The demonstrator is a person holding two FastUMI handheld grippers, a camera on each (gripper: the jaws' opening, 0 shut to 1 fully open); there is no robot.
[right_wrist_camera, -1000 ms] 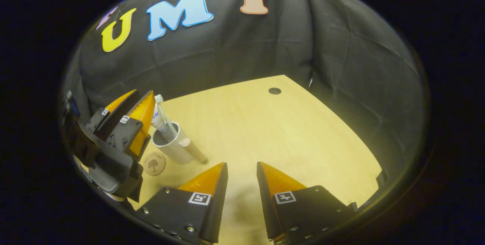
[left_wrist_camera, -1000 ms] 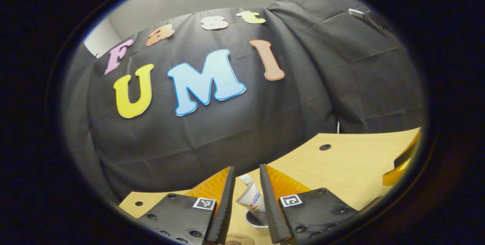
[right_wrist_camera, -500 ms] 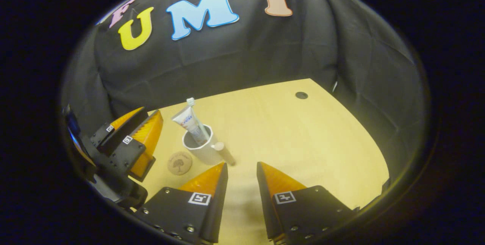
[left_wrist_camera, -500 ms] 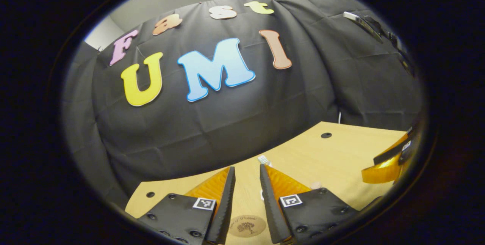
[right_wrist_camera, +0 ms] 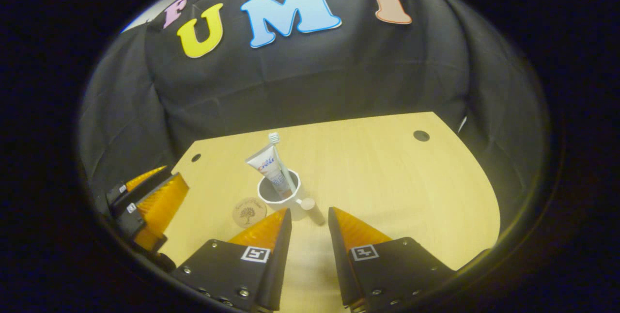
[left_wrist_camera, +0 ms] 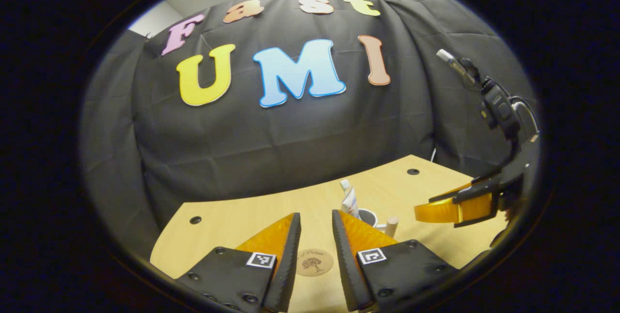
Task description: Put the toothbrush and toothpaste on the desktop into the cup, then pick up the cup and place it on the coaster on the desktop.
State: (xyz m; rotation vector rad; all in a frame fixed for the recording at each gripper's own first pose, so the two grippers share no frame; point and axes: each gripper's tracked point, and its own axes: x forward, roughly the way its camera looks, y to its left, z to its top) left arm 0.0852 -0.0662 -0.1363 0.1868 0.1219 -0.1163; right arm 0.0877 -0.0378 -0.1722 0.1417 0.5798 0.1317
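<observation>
Cup [right_wrist_camera: 277, 192] standing upright on the desk [right_wrist_camera: 387, 182], white, with a stub handle [right_wrist_camera: 310, 208] sticking out toward the right tongs [right_wrist_camera: 310, 216]. Sitting off the coaster [right_wrist_camera: 249, 211], just beside it, the coaster lying flat to the cup's left in the right gripper view. Holding the toothpaste tube [right_wrist_camera: 268, 167] and the toothbrush [right_wrist_camera: 281, 160], both leaning together out of the cup's mouth, brush head topmost. Lying behind the cup, a dark round hole [right_wrist_camera: 421, 135] near the desk's far corner, well apart.

Hovering near the cup, right tongs with fingers parted by a narrow gap, gripping nothing, tips pointing at the handle. Waiting to the cup's left in the same view, left tongs [right_wrist_camera: 155, 196], well clear of cup and coaster.

In the left gripper view, left tongs [left_wrist_camera: 315, 218] likewise parted by a narrow gap, gripping nothing, the coaster [left_wrist_camera: 314, 261] showing between the fingers. Standing just beyond the coaster, the cup [left_wrist_camera: 370, 218] with tube [left_wrist_camera: 349, 201] rising from it. Reaching in from the cup's right, right tongs [left_wrist_camera: 453, 209].
</observation>
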